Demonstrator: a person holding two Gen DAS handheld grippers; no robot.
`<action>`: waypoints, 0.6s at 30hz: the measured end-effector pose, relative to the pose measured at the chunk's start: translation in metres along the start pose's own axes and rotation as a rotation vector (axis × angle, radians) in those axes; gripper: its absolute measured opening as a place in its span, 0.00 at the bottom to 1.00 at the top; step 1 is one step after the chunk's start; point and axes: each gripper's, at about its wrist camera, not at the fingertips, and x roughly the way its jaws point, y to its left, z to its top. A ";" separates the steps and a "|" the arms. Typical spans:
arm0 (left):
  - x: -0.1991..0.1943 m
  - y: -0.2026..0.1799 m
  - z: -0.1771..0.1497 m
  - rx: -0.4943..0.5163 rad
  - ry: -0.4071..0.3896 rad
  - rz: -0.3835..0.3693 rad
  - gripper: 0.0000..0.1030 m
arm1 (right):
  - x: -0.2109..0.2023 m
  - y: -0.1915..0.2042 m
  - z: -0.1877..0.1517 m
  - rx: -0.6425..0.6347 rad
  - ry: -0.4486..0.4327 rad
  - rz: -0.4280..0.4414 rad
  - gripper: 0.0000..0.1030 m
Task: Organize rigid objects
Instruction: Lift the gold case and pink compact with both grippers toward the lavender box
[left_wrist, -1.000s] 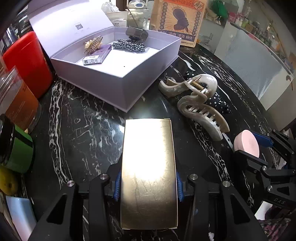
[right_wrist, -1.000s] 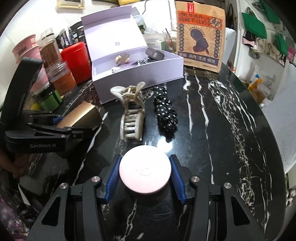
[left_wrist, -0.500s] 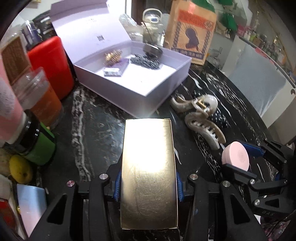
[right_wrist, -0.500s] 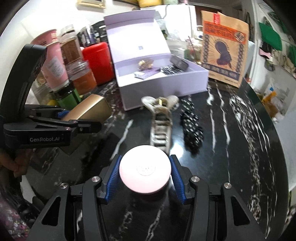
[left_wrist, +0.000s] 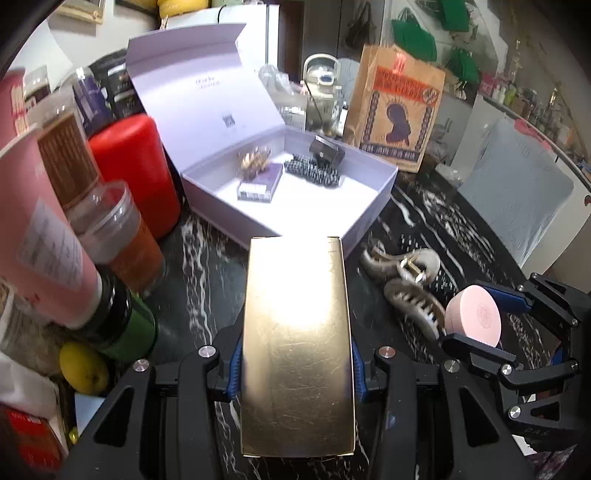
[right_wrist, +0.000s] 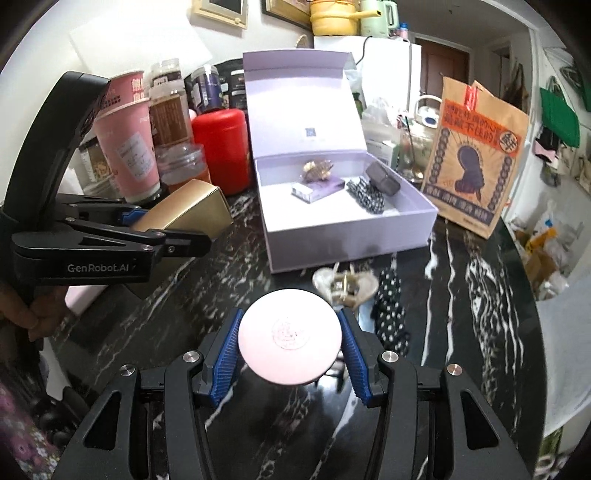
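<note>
My left gripper is shut on a gold box and holds it above the black marble table, short of the open white box. It also shows in the right wrist view with the gold box. My right gripper is shut on a round pink case, also seen in the left wrist view. The white box holds a gold clip, a purple packet, a checked scrunchie and a dark case.
A beige claw clip and a dotted black scrunchie lie on the table before the white box. A red canister, pink cup and jars crowd the left. A brown paper bag stands right of the box.
Both grippers have risen and tilted up with their objects held. The white box and the jars now sit lower and more centred in both views.
</note>
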 end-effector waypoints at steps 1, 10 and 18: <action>0.000 0.000 0.002 0.008 -0.007 0.002 0.42 | -0.001 -0.001 0.003 0.002 -0.004 0.003 0.50; -0.003 -0.002 0.031 0.038 -0.074 -0.021 0.42 | -0.001 -0.013 0.029 -0.003 -0.025 -0.018 0.50; -0.005 -0.006 0.057 0.057 -0.130 -0.036 0.42 | 0.000 -0.023 0.054 -0.035 -0.047 -0.031 0.50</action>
